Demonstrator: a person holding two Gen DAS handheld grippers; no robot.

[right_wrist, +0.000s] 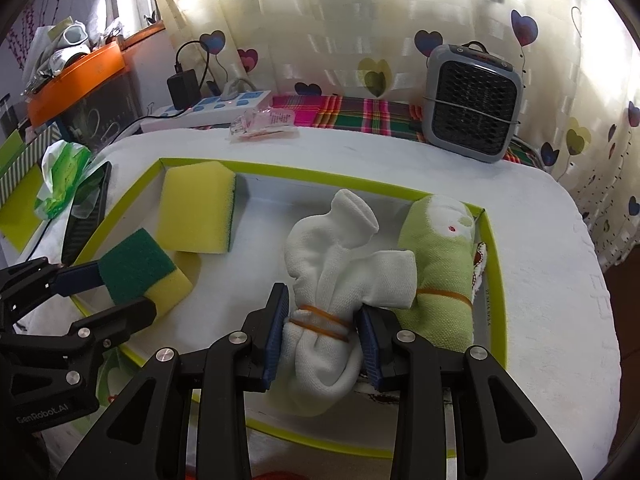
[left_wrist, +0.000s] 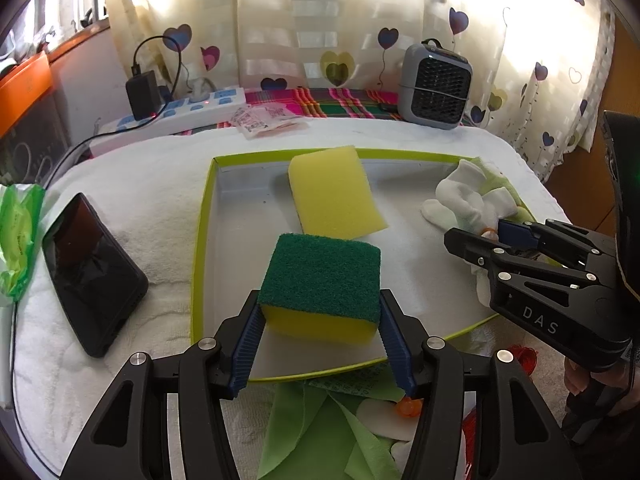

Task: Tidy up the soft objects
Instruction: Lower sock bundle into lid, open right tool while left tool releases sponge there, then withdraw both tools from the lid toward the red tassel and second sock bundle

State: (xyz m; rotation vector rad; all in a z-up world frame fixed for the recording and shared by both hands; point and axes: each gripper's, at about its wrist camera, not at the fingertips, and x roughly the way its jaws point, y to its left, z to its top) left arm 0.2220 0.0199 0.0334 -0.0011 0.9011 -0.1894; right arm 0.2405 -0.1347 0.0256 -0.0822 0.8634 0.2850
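My left gripper (left_wrist: 322,336) is shut on a green-topped yellow sponge (left_wrist: 320,284), held over the near part of the lime-rimmed tray (left_wrist: 200,248). A second yellow sponge (left_wrist: 334,192) lies at the tray's back. My right gripper (right_wrist: 322,336) is shut on a white sock bundle (right_wrist: 340,272) tied with an orange rubber band, over the tray (right_wrist: 494,248). A rolled green towel (right_wrist: 438,264) with a band lies beside it on the right. The left gripper (right_wrist: 100,292) and its sponge (right_wrist: 140,272) show in the right wrist view, the right gripper (left_wrist: 472,240) in the left.
A black phone (left_wrist: 88,268) and a green plastic bag (left_wrist: 18,232) lie left of the tray. A power strip (left_wrist: 192,110), a small packet (left_wrist: 260,120) and a grey fan heater (left_wrist: 436,84) stand at the back. Green cloths (left_wrist: 320,432) lie near the front edge.
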